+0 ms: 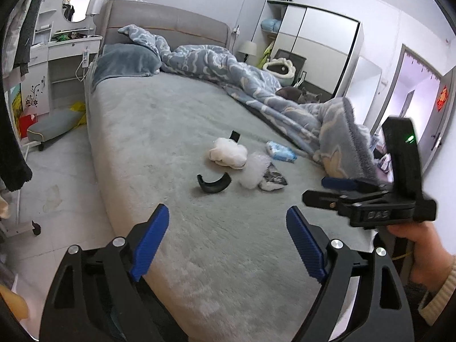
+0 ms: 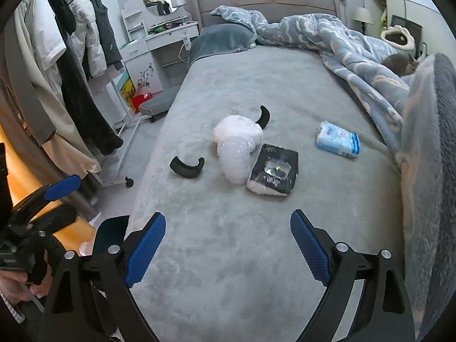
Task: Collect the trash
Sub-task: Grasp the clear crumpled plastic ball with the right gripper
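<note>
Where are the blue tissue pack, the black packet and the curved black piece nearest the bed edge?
blue tissue pack (image 2: 338,139), right wrist view, middle of its top face
black packet (image 2: 274,168), right wrist view, centre of its dark front
curved black piece (image 2: 186,168), right wrist view, middle of its arc

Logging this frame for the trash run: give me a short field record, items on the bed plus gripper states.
surface: grey plush bed cover
item 1: curved black plastic piece, nearest the left edge
item 2: white crumpled plastic bag, mid-bed
item 3: flat black packet, touching the bag
item 4: light blue tissue pack, apart, towards the duvet
item 5: second black curved piece, behind the bag
left gripper: open, empty
right gripper: open, empty
</note>
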`<state>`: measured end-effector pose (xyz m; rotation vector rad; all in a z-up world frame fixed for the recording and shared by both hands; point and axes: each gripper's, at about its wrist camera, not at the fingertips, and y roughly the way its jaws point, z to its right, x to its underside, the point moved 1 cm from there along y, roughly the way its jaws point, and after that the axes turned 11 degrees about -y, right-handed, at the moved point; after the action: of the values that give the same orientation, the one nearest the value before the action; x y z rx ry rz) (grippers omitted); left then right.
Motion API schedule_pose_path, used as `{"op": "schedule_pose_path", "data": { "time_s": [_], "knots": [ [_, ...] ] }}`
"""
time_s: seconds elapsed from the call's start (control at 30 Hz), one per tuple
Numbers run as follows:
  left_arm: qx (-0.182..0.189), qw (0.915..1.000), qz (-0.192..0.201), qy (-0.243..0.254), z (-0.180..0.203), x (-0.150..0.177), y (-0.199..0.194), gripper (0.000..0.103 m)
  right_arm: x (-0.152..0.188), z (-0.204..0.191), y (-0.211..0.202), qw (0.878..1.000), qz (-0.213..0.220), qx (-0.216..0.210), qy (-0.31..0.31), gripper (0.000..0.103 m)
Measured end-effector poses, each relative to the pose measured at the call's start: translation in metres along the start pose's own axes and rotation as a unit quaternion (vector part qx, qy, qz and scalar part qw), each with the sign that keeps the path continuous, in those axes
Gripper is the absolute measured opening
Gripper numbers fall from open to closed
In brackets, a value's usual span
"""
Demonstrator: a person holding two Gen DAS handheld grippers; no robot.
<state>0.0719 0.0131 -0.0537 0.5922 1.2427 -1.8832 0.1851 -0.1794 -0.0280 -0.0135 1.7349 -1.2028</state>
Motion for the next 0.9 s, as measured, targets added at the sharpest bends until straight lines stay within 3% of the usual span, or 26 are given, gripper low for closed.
{"op": "schedule_pose_path", "data": {
  "time_s": [0.2,0.33,0.5,0.9],
  "knots": [
    [-0.022,0.9995,-0.021,-0.007,-0.01,0.001,0.032,0.086,-0.017,0.0,0.017,1.0,-0.005,-0.002,-0.028,0.09],
    [-0.031,0.9987,-0.037,-0.018,-0.019,0.002,0.054,0.086,-0.026,0.006,0.031,0.999,-0.01,-0.011,-0.035,0.076],
    [-0.031,0.9985,-0.042,-0.018,-0.02,0.0,0.07,0.086,-0.034,0.016,0.047,0.999,-0.015,-0.033,-0.026,0.069],
    [-0.028,0.9979,-0.057,-0.014,-0.013,-0.003,0.106,0.084,-0.051,0.019,0.082,0.998,-0.035,-0.041,-0.045,0.061]
  ]
}}
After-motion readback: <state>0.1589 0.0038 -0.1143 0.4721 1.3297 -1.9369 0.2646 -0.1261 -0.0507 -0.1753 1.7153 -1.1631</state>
